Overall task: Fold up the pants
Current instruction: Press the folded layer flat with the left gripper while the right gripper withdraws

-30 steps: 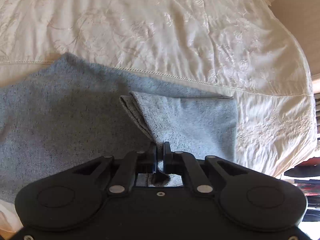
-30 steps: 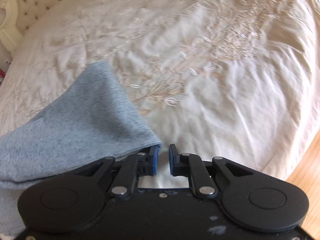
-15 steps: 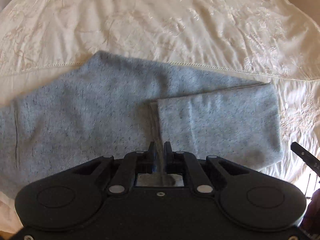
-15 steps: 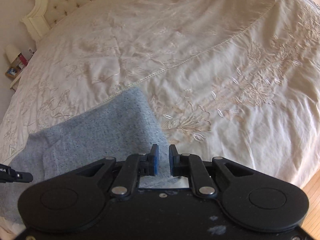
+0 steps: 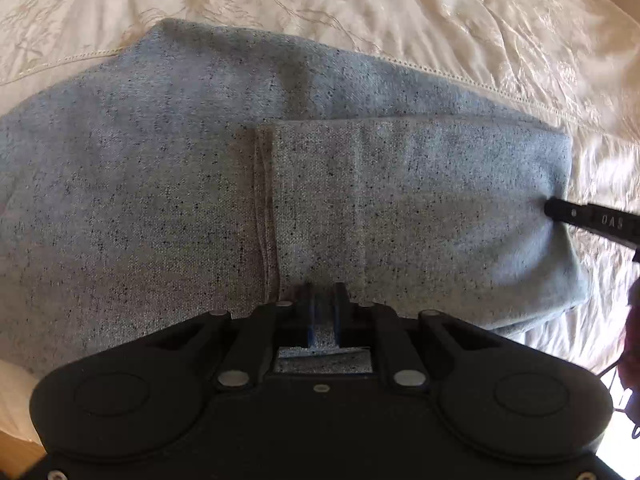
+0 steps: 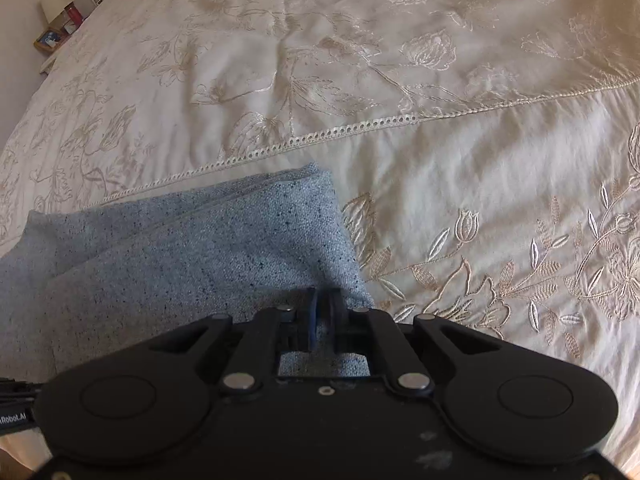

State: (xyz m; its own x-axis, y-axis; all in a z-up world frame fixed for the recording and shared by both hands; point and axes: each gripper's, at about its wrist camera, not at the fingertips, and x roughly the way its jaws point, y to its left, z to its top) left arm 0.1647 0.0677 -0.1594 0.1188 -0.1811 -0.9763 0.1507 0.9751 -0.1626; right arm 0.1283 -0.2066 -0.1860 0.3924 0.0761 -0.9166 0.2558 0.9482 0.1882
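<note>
on the cream bedspread (image 6: 460,168) the grey pants (image 5: 160,200) lie with the leg end folded over. our left gripper (image 5: 323,312) and right gripper (image 6: 322,316) both pinch fabric; uneven release could drag the fold askew.

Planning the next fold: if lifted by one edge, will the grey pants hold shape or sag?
Probably sag: the pants are soft knit, draping flat on the bedspread. The doubled layer may slide, since the bedspread looks glossy.
</note>
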